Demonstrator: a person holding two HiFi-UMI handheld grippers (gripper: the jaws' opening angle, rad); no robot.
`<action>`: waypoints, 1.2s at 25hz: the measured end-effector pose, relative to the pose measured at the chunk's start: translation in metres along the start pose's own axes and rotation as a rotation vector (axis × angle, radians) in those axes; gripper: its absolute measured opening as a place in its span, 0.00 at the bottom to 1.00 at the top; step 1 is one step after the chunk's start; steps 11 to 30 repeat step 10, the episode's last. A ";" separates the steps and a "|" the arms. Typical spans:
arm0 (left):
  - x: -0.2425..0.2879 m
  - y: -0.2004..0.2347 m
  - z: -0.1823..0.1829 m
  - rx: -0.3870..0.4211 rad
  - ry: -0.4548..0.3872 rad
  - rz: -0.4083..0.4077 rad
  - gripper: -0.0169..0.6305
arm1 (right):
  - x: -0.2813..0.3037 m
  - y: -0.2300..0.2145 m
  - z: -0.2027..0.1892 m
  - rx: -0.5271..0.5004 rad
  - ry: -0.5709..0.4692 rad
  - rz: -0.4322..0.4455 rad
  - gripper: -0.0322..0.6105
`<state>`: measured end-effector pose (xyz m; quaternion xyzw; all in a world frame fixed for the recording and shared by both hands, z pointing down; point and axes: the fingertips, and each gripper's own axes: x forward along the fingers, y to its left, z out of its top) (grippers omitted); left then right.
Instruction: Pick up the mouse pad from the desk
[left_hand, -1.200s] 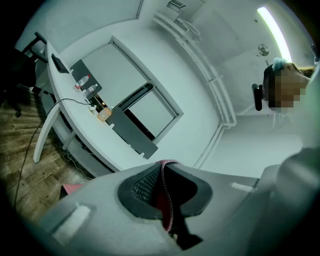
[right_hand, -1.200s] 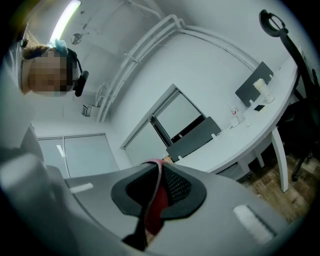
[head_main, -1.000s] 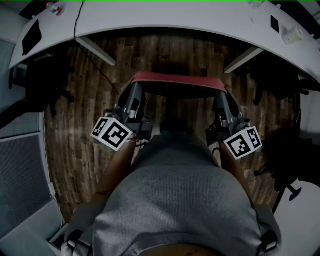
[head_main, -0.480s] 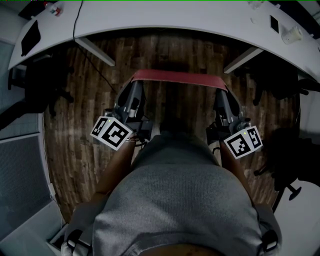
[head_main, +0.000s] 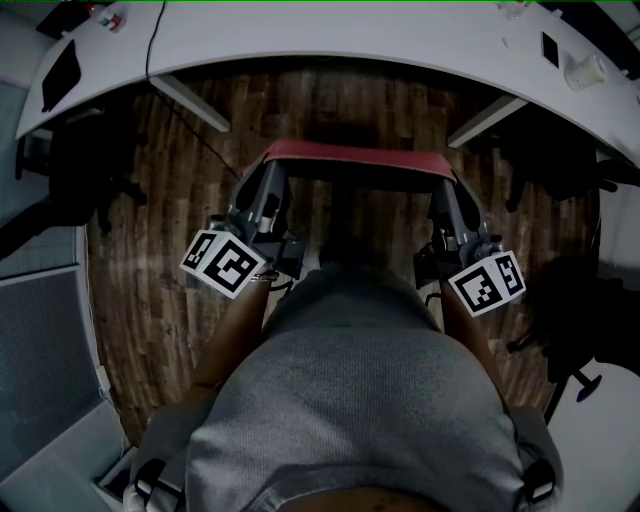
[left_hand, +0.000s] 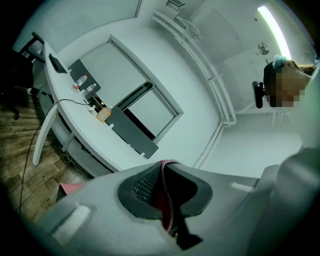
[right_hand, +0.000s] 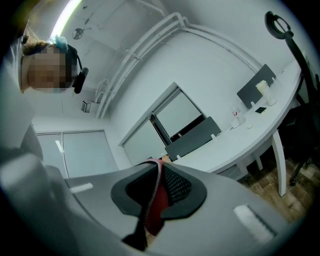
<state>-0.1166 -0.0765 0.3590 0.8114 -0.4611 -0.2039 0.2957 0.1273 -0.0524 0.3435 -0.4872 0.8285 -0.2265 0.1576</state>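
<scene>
Both claws are clenched on the thin red fabric mouse pad (head_main: 355, 157) with a stitched edge. The left claw (head_main: 266, 172) bites its left end and the right claw (head_main: 446, 186) its right end. In each gripper view the stitched rim runs straight between the dark ribbed pads, which press on it from both sides.

The mouse pad is already off the curved white table (head_main: 350, 40). It hangs in the air between the claws, in front of the person's grey-clad torso (head_main: 360, 400), over the wooden plank floor (head_main: 150, 280) and well apart from the table's near edge. From the head view it reads as a flat red band stretched from left to right.

It looks light, thin and limp, a sheet with no stiffness of its own. Held by one end it would likely fold and dangle, so a hold at two opposite ends with a little tension suits it. The fabric face seems grippy against the ribbed pads, and the raised stitching gives a small ridge that should resist slipping out. A bite set a little inside the rim appears safer than one on the very edge. Nothing about it looks fragile; firm pressure should do no harm.
</scene>
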 end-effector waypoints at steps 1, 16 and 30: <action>0.000 0.000 0.000 0.000 0.001 0.000 0.05 | 0.000 0.000 0.000 -0.001 0.000 0.001 0.09; 0.001 0.000 0.002 0.007 -0.007 -0.006 0.05 | 0.001 0.000 0.000 -0.009 -0.001 0.005 0.09; 0.001 0.000 0.002 0.007 -0.007 -0.006 0.05 | 0.001 0.000 0.000 -0.009 -0.001 0.005 0.09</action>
